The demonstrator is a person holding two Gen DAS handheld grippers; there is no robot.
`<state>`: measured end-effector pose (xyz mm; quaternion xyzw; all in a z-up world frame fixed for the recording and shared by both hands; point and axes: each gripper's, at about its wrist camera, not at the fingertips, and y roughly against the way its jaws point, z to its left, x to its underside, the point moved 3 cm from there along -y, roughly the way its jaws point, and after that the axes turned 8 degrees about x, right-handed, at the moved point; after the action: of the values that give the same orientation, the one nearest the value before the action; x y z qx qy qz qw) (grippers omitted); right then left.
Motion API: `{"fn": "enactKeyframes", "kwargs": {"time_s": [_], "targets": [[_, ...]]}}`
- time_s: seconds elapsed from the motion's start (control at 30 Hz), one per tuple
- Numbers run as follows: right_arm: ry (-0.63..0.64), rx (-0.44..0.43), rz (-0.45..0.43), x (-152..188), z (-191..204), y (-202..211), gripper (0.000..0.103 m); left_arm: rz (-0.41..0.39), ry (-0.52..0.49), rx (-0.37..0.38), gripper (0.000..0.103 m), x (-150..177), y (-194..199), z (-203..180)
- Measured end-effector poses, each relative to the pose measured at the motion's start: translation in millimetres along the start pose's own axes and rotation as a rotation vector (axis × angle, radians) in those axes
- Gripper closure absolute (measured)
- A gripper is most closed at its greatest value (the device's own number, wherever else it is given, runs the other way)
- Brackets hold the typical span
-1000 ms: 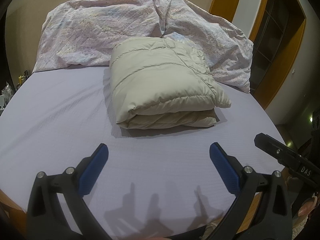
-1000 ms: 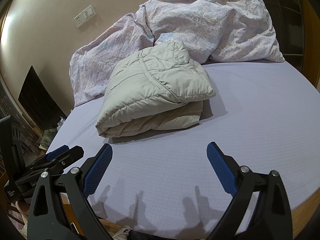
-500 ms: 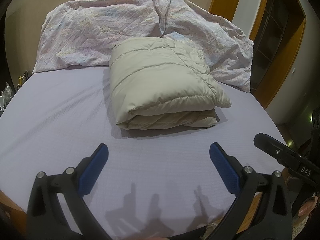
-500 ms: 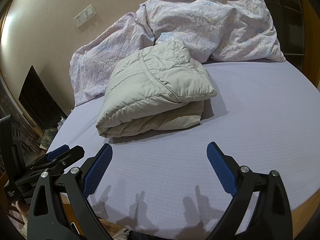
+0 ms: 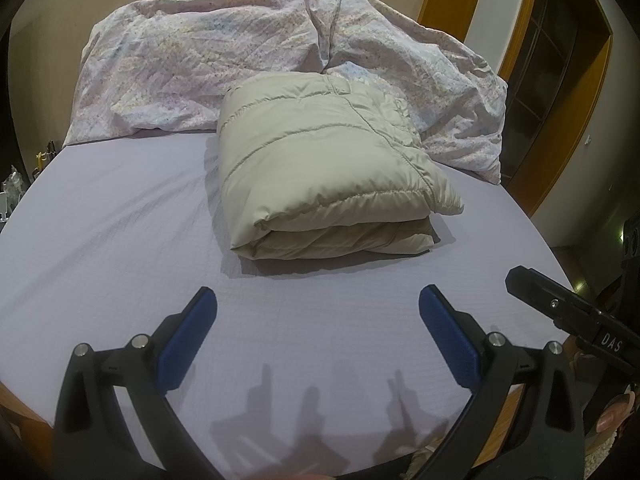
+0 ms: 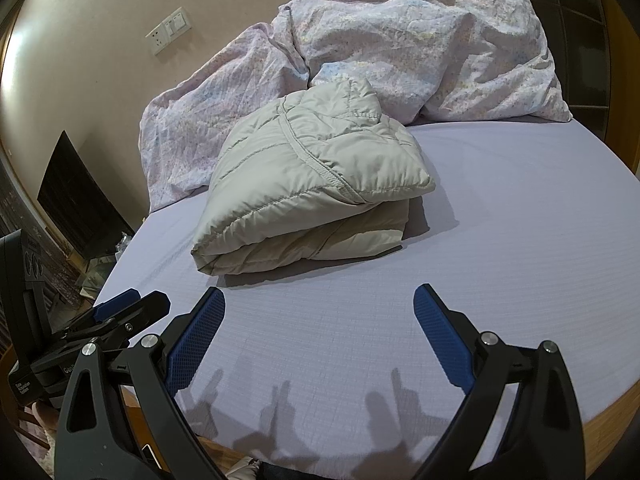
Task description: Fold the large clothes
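A beige padded jacket (image 5: 320,168) lies folded into a thick bundle on the lilac bed sheet (image 5: 120,232); the right wrist view shows the same jacket (image 6: 312,184) from its right side. My left gripper (image 5: 316,300) hangs open over the bare sheet in front of the bundle, apart from it, with nothing between its blue pads (image 5: 188,340). My right gripper (image 6: 318,300) is open too, just short of the jacket, holding nothing. Each gripper shows at the edge of the other's view: the right one (image 5: 568,316), the left one (image 6: 116,316).
A crumpled floral duvet (image 5: 248,64) is heaped along the head of the bed behind the jacket. The bed's wooden edge (image 6: 608,412) runs close below the grippers. A wall socket plate (image 6: 168,36) and a dark cabinet (image 6: 76,200) stand to the left, a wooden door frame (image 5: 560,120) to the right.
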<state>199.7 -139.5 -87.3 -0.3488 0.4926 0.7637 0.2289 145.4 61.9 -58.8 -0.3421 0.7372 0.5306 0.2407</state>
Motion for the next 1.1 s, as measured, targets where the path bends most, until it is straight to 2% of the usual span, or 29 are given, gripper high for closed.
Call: {"fn": "enactKeyframes", "kwargs": {"time_s": [1.1], "targets": [[-0.005, -0.001, 0.004, -0.5, -1.7, -2.3, 0.006, 0.004, 0.000, 0.000, 0.002, 0.0, -2.8, 3.2]]}}
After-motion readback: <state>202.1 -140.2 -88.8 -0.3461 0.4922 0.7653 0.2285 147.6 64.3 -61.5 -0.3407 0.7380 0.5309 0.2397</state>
